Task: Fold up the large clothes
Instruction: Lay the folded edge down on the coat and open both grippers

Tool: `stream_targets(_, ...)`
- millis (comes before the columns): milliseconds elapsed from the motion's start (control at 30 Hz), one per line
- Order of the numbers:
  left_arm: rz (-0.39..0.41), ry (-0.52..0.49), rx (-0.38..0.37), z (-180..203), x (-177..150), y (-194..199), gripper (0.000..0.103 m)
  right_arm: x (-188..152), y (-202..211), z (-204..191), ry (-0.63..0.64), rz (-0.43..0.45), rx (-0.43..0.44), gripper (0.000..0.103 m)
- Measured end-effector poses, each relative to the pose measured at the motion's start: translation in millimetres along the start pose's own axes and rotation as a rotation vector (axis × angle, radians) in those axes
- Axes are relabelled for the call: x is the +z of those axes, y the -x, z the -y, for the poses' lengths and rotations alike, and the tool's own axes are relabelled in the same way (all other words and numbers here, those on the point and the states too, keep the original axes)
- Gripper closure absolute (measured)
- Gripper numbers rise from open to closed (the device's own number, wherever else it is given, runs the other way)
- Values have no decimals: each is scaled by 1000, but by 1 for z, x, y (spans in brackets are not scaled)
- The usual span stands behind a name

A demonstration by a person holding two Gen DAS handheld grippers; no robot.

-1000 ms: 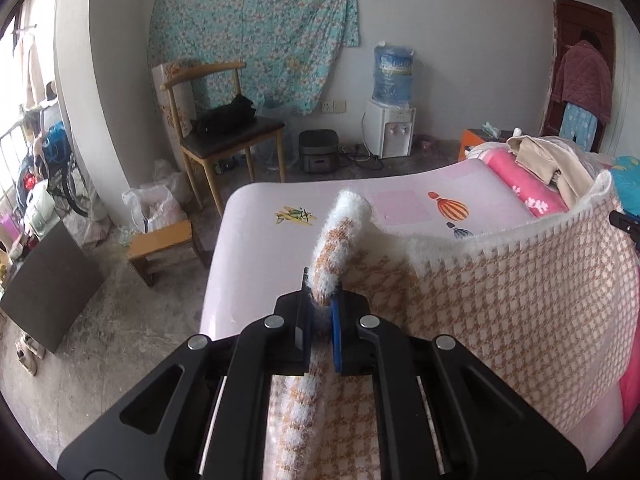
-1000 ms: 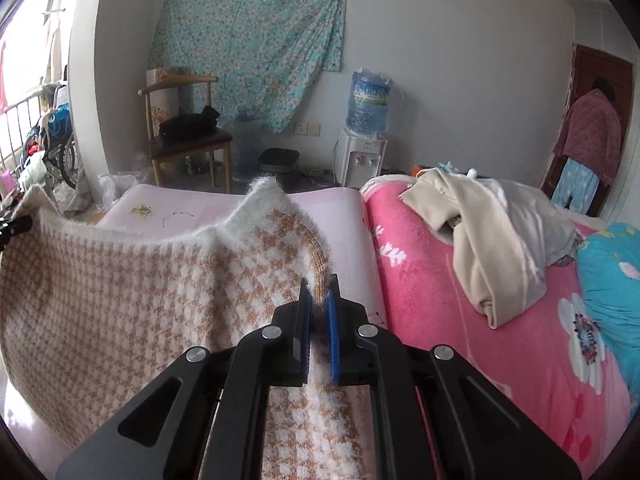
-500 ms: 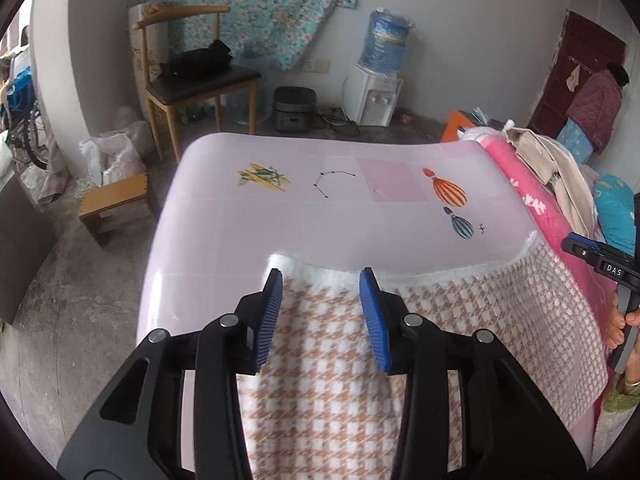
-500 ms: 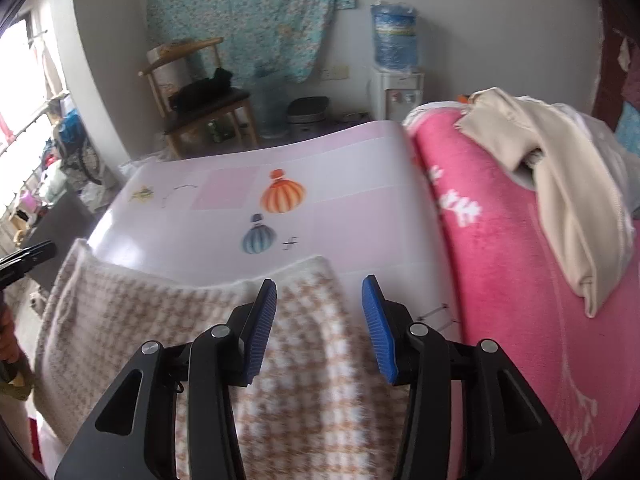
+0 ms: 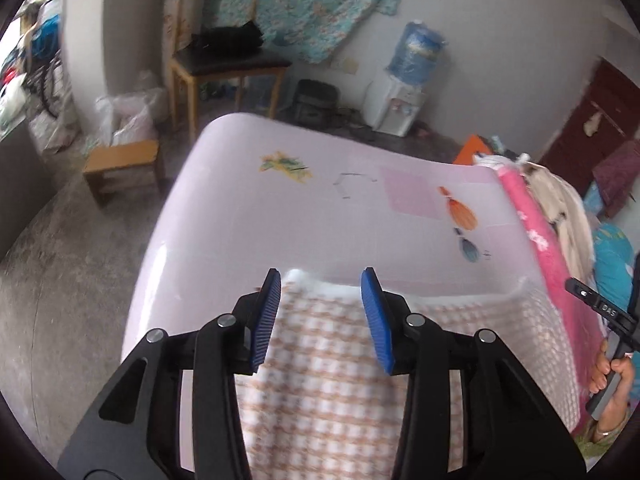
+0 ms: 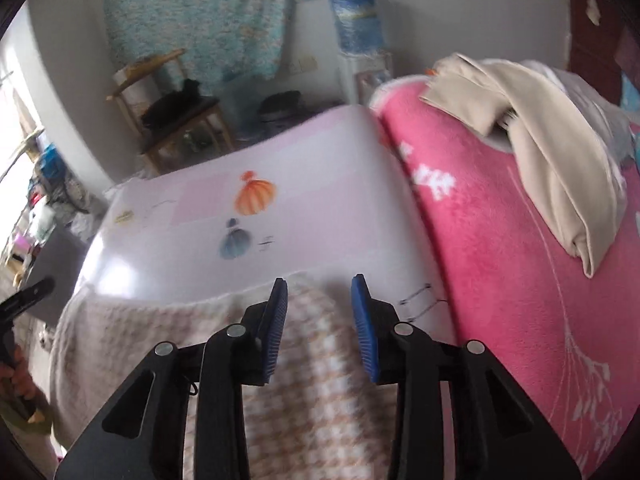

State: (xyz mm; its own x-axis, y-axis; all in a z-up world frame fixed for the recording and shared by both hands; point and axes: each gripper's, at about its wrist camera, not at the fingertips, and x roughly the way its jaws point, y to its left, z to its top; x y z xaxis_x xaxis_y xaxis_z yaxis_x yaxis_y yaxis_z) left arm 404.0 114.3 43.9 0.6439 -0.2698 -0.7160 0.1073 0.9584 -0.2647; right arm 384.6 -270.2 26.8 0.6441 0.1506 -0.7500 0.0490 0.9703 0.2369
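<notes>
Orange-and-white checked woollen garment [image 5: 320,380] lies at the pink sheet's [image 5: 280,220] near edge; left gripper [image 5: 320,312] parted, gripping nothing; right gripper [image 6: 320,320] closing, pads clear of cloth

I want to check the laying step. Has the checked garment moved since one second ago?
Yes. The checked garment came down from the air and now lies on the pink sheet, below the balloon print.

garment: fuzzy knit cloth [image 5: 320,380], orange-and-white houndstooth, white edge
sheet: smooth pale pink bedsheet [image 5: 248,216], orange balloon print
blanket: fleece blanket [image 6: 500,280], hot pink, white flowers
</notes>
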Motion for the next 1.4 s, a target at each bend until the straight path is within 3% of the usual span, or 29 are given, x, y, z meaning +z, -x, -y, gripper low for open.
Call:
stream_targets(67,-37,-89,-77,38,-6,-5,61,-8,-10,-36,86,-42,77,66)
stream_targets(100,-81,-121,-94,56,-10,-17,60,-12,-22,-52,118,-66,76,66)
stream_targets(200,-202,-155,-29,81,-26,-66,59,-27,-71,-67,139,-172,26,66)
stream_targets(233,-218,-143,-6,78,-31,-79,58,-29,-79,-63,111,-166,37,66)
stream_targets(333,-188,-71,-31,66,-31,-68,65,-24,-58,-59,46,-184,38,66)
stream_targets(433,-118,-133,-39,68,-39,-25,65,-35,-14,-74,96,-144,86,66)
stream_targets(533,-102,-189,-117,76,-61,2,63,-60,1,-91,158,-158,90,66)
stream_targets(633,-166,-243,-6,84,-86,-22,60,-81,-33,-94,171,-218,34,64)
stream_targets(733,-138,-225,27,78,-93,-18,61,-80,-15,-91,129,-219,25,64)
stream_targets(867,-53,-202,-60,72,-103,41,62,-100,38,-106,182,-151,58,64)
stream_targets(933,-70,-200,-82,70,-118,51,59,-122,42,-117,226,-164,61,64)
stream_targets(1033,-180,-220,16,68,-146,22,58,-149,14,-123,268,-180,-2,61)
stream_targets(1133,-140,-217,51,66,-156,34,59,-143,26,-120,196,-189,-1,61)
stream_targets(1267,-52,-181,20,59,-165,75,53,-163,52,-141,271,-143,33,61)
stream_targets(1333,-95,-165,24,54,-176,67,49,-185,38,-155,355,-149,-14,53)
stream_targets(1400,-165,-157,61,50,-189,43,50,-199,37,-169,460,-86,-94,52)
